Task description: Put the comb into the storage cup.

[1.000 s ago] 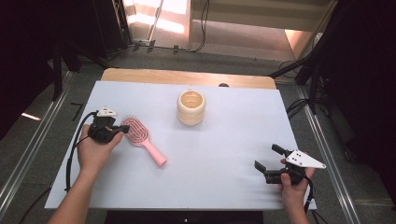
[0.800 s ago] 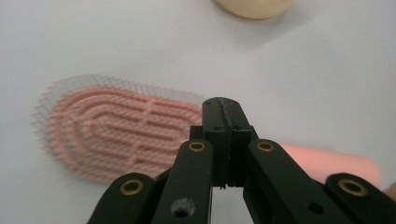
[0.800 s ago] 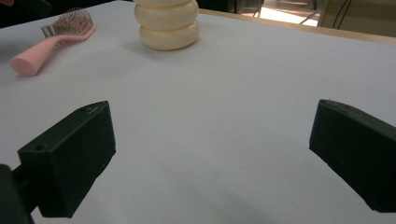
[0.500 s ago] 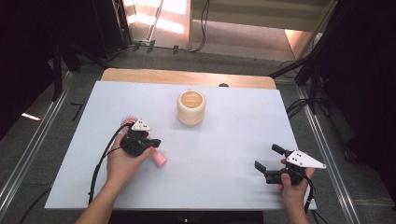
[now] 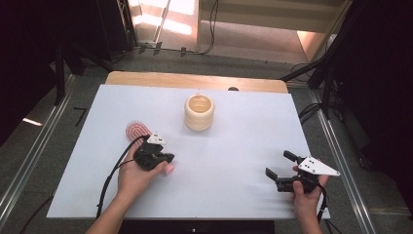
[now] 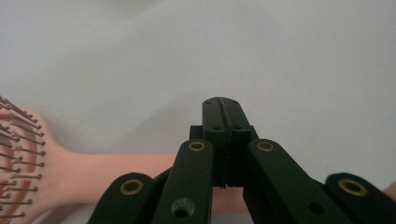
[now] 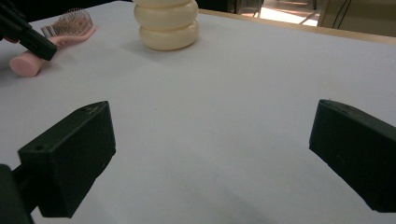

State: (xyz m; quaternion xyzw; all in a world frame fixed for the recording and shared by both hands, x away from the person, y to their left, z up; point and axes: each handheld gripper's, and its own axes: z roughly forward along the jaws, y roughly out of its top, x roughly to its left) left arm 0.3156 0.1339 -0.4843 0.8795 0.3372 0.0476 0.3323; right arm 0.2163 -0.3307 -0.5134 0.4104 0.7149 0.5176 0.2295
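- The brush (image 5: 138,130) is pink and lies on the left part of the white surface (image 5: 234,146).
- Its round bristle head is at the far left, pointing up and away from the person.
- Its handle (image 6: 116,163) runs down and to the right, toward the person, so the brush lies slanted.
- The handle's tip (image 5: 168,169) peeks out just past the left gripper.
- The left gripper (image 5: 165,158) sits right over the handle, very close to it.
- In the left gripper view, its two black jaws are pressed tight together, with nothing between them.
- The handle passes below and behind those closed jaws, crossing from side to side.
- I cannot tell if the gripper touches the handle.
- To grab the brush, I think this gripper has to open first, then come down across the handle.
- The cup (image 5: 199,112) is cream and ribbed, and stands upright in the middle, farther back, apart from the brush.
- The right gripper (image 5: 280,170) is low at the right side of the surface, well apart from the brush.
- Its jaws are spread wide, with nothing between them but bare surface.
- From the right gripper view, the brush (image 7: 70,25) lies far off to the upper left, past the cup (image 7: 166,23).
- So the left hand is much nearer to the brush, and it looks like the one to pick it up.
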